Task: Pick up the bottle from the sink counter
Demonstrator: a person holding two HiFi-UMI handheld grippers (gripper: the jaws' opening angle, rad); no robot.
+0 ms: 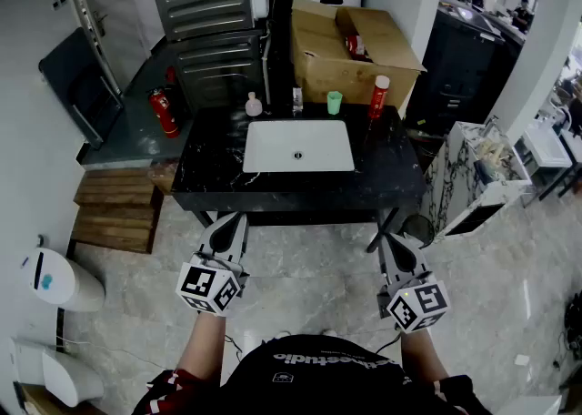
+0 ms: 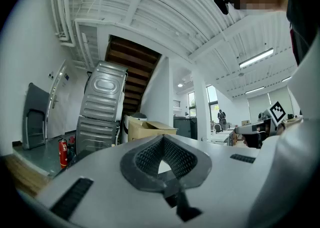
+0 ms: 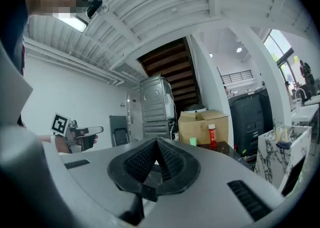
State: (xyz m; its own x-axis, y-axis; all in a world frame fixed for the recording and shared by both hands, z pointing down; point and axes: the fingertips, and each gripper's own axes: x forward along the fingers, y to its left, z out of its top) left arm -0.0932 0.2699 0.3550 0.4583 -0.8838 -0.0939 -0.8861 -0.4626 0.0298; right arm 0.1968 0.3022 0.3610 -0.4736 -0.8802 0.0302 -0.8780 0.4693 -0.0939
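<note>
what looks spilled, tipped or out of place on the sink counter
Nothing stands out. The pink bottle, green cup and red bottle all stand upright along the back of the counter, and the dark top around the white basin shows no spill.

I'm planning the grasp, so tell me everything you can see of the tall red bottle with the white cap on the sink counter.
The tall red bottle with a white cap is a slim cylinder, plastic by its look, capped and upright. It stands at the back right of the black marble counter, beyond the white sink basin, in front of the open cardboard box. It rests on the counter; contact with the box is unclear.
</note>
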